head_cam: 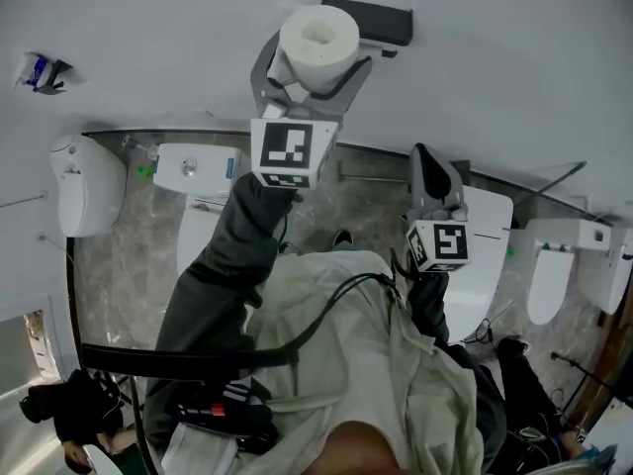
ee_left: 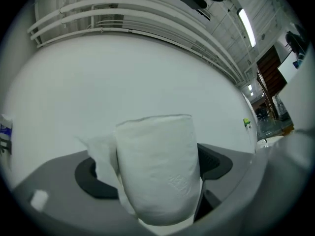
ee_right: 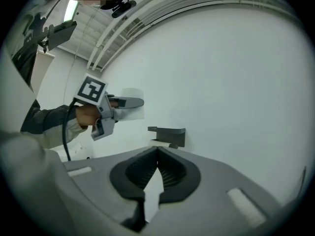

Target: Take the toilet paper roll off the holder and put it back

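The left hand-held gripper (head_cam: 315, 62) grips the toilet paper roll (head_cam: 318, 36) between widely spread jaws, with a loose sheet hanging at one side. The roll is off the holder (head_cam: 371, 20), held in the air near it and close to the white wall (head_cam: 514, 77). The right hand-held gripper (head_cam: 432, 171) is closed and empty, its jaw tips touching.

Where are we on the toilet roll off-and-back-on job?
Done: the toilet paper roll is off the holder and sits apart from it, in front of the wall. In hand: the left gripper is clamped on the roll; the right gripper is shut and empty. Left: seat the roll back on the holder and let go.
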Tool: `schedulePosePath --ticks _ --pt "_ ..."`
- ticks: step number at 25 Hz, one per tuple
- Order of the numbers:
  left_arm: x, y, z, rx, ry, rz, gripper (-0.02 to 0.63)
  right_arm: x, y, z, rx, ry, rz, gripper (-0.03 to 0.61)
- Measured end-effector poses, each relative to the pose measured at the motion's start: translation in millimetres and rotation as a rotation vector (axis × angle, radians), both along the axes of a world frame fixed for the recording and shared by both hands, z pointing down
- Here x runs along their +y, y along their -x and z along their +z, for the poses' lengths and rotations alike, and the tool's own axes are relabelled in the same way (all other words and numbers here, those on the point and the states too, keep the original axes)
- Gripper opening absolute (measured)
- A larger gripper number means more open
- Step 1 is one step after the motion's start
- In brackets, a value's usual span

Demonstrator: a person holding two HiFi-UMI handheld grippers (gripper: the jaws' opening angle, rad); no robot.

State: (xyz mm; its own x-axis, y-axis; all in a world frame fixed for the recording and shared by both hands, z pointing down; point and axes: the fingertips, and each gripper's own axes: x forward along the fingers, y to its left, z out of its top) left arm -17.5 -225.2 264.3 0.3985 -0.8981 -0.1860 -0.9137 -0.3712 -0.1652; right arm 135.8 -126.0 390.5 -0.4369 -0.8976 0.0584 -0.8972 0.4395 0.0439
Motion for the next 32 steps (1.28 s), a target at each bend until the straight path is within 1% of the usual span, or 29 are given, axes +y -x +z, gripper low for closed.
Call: schedulePosePath --ticks 6,9,13,15,18,24,27,32 --pt "60 72 12 0.038 0.024 -0.047 0.482 15 53 -9 0.022 -0.023 -0.023 0.000" --pt "91 96 15 0.047 0.024 -0.046 0.482 26 77 -13 0.028 -0.041 -0.035 0.000" --pt "123 117 22 0.078 0.018 -0.036 0.482 38 103 -16 0.049 -0.057 -0.042 0.000" --pt "132 122 29 0.091 0.028 -0.020 0.482 44 113 -16 0.057 -0.054 -0.033 0.000" --pt "142 123 40 0.086 0.045 0.015 0.482 58 122 -18 0.059 -0.062 -0.007 0.000" --pt "150 120 56 0.093 0.068 0.070 0.482 71 118 -18 0.033 -0.063 0.068 0.000" --pt "149 123 56 0.097 0.057 0.081 0.482 70 118 -19 0.038 -0.065 0.084 0.000" --pt "149 134 62 0.114 0.063 0.074 0.482 66 128 -17 0.051 -0.064 0.071 0.000"
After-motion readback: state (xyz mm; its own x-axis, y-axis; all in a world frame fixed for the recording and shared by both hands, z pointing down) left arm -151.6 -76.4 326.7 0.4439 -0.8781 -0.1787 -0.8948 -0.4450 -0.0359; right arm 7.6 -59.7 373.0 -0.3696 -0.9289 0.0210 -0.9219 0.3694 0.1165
